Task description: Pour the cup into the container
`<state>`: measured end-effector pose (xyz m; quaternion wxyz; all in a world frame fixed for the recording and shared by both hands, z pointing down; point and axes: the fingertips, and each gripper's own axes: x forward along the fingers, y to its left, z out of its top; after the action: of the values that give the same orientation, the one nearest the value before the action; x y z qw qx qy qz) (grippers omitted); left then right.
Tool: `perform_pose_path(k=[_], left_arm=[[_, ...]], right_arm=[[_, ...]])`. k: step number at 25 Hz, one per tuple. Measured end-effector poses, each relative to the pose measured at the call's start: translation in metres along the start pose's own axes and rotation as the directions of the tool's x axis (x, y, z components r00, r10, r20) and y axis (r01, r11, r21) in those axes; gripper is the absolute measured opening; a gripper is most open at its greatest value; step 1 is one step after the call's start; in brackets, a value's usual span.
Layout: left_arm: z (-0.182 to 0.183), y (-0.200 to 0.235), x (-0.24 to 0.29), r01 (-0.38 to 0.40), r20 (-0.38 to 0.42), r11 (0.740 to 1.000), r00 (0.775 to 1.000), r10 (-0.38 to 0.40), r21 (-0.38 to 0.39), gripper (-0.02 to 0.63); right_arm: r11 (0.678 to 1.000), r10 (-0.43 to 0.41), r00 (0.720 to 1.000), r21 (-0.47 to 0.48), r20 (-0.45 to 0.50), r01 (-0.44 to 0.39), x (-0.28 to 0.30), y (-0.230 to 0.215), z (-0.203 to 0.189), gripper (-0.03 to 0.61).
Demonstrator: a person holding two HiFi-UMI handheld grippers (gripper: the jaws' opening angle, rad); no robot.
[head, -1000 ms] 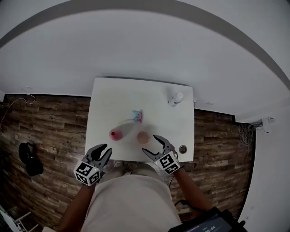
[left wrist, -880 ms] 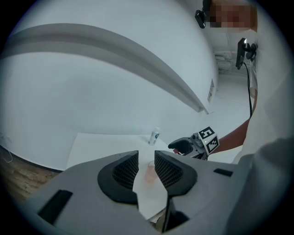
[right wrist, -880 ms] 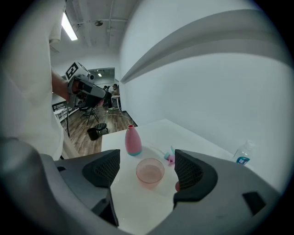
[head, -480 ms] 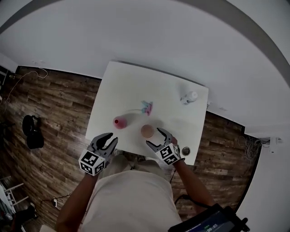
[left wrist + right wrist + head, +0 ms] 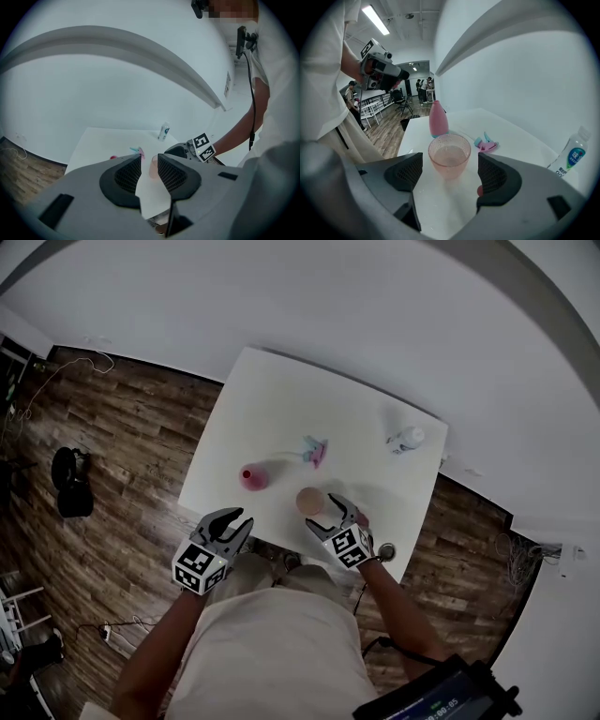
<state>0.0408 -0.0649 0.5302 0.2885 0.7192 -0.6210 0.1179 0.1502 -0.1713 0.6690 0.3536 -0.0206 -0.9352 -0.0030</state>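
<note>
A white worktop [image 5: 281, 399] is standing against a plain white wall [image 5: 328, 296], on a floor [image 5: 122, 446] of dark wood planks. A black object [image 5: 70, 482] is lying on the planks to the left, and a thin cable [image 5: 98, 362] is trailing near the wall's foot. Farther off, a ceiling strip light [image 5: 377, 19] is glowing above white chairs [image 5: 370, 115]
</note>
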Motion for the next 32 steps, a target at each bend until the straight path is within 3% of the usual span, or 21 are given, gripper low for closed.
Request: perform_pose_path(k=[14,32], left_arm=[[-0.012,-0.011,0.012,-0.038,-0.04,0.999,0.999,0.037,-0.018,0.101],[-0.026,-0.018,0.011,-0.016,-0.069,1.0,0.997,0.015,-0.002,0.101]], right_arm=[[0.998,0.056,0.998,-0.035,-0.008,-0.057,0.013,0.005,-0.018,0.353],[0.999,0.016,1.0,-0.033,-0.004,-0.017,-0.01,0.004,-0.026,0.353]])
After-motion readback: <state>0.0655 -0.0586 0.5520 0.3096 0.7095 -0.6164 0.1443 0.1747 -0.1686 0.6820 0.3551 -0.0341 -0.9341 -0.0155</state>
